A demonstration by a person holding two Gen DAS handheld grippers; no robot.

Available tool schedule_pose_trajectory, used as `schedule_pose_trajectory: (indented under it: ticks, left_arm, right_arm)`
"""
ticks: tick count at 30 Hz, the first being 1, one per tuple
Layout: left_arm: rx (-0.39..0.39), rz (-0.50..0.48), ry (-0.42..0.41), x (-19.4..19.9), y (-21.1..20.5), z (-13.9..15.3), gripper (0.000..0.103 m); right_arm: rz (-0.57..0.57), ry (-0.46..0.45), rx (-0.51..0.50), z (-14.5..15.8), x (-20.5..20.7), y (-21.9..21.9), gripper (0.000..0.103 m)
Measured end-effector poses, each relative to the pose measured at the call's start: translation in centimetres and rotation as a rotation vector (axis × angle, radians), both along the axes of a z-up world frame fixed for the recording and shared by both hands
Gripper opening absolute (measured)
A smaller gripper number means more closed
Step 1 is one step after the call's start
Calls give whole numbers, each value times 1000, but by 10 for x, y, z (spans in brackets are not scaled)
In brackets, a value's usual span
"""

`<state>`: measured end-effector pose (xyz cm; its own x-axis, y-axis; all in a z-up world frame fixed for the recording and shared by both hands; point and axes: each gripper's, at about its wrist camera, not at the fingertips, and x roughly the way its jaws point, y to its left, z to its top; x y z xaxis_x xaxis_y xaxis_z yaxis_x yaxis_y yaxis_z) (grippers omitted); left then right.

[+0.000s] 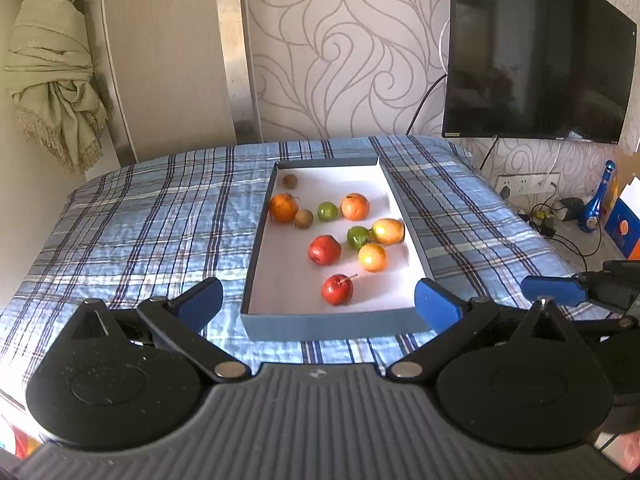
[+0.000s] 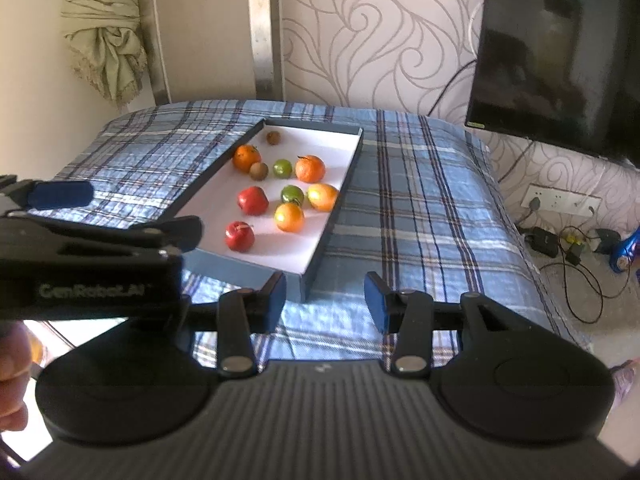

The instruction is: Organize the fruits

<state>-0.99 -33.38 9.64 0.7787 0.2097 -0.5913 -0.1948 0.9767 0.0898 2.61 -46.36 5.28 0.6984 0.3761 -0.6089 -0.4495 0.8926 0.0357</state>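
On checked cloth (image 1: 140,220), fruit box (image 1: 328,322) lengthwise toward wallpapered wall (image 1: 352,48)

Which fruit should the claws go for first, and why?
Probably ease the left claw forward to the nearest red apple. Both claws are open and empty, short of the box, and that apple sits alone by the near wall, easiest to grab.

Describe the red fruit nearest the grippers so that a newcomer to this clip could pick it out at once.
On the blue plaid bedspread lies a shallow blue box with a white floor, holding loose fruit. The red apple with the stem sits alone at the box's near end, closest to the camera. The other red apple, further in, shows no such upright stem and lies near the green and yellow fruit.
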Motion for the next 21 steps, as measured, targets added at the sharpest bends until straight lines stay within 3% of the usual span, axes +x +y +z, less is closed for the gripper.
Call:
schedule_pose_trajectory:
  ticks: [10,21]
  left_arm:
    - [2,6,28,-5,0,-8,103]
    - [-35,-12,68,-5,-6,-23,102]
  right_arm:
    - [-123,-40,12,3,4,-20,46]
    - [-112,-41,27,3,8,-20,46]
